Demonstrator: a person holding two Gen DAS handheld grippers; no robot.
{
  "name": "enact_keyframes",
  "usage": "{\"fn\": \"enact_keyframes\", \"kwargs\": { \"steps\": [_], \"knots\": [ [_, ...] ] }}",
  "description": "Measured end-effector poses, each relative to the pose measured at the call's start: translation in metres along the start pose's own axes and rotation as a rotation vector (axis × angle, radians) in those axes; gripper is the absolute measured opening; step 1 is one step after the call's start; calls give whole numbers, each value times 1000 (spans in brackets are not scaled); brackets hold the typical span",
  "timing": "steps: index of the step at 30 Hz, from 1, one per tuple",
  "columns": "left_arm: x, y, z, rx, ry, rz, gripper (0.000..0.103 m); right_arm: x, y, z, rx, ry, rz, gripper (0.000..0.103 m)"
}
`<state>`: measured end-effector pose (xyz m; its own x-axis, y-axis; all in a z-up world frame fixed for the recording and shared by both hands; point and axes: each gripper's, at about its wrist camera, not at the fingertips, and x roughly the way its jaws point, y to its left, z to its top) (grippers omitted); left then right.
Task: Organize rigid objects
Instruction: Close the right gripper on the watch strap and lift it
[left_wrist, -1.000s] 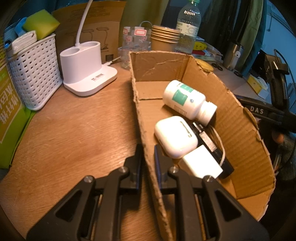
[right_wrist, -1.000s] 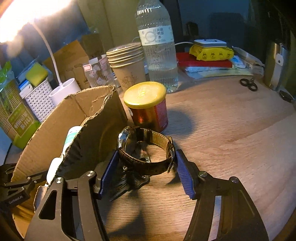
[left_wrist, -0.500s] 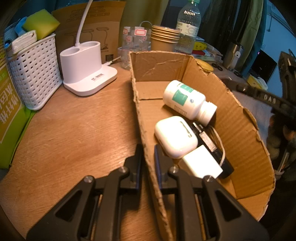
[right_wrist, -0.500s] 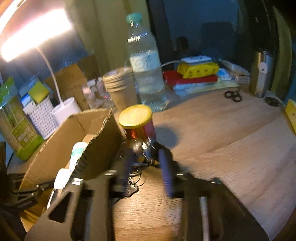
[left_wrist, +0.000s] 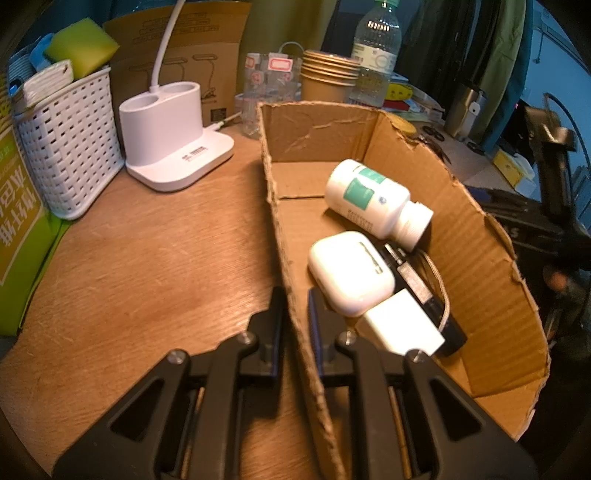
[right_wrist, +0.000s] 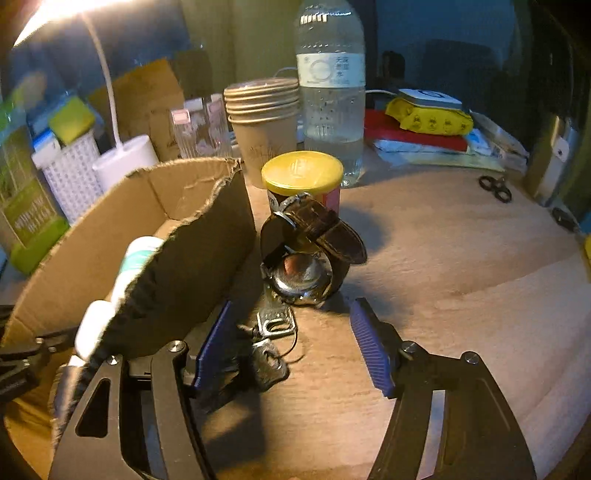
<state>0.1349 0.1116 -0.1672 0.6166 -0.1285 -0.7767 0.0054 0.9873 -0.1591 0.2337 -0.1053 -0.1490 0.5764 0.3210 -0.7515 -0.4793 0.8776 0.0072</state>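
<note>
left claw (left_wrist: 295, 295) pinches the torn cardboard box (left_wrist: 469, 236) wall; white pill bottle (left_wrist: 376, 203) inside. right claw (right_wrist: 291, 332) gapes empty before the brown leather-strapped wristwatch (right_wrist: 310, 247), not yet boxed.

A warm brown wood-grain surface (left_wrist: 140, 258) fills the foreground under a glowing white gooseneck desk lamp (left_wrist: 173, 147), with a white woven plastic basket (left_wrist: 70, 147) at its edge, dark green coats (left_wrist: 491, 62) hanging behind, and the room beyond dim and bluish.
</note>
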Motion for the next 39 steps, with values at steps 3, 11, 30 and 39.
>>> {"fn": "enact_keyframes", "kwargs": {
  "steps": [3,11,30,39],
  "knots": [
    [0,1,0,-1,1,-1,14,8,2,4,-23,18,-40,69],
    [1,-2,1,4,-1,12,14,26,-4,9,-22,74,-47,64],
    [-1,-7,-1,22,-11,105,18,8,-5,10,-24,7,59,2],
    [-1,-7,-2,24,-12,120,19,-5,-9,8,-7,-54,73,0]
  ]
}}
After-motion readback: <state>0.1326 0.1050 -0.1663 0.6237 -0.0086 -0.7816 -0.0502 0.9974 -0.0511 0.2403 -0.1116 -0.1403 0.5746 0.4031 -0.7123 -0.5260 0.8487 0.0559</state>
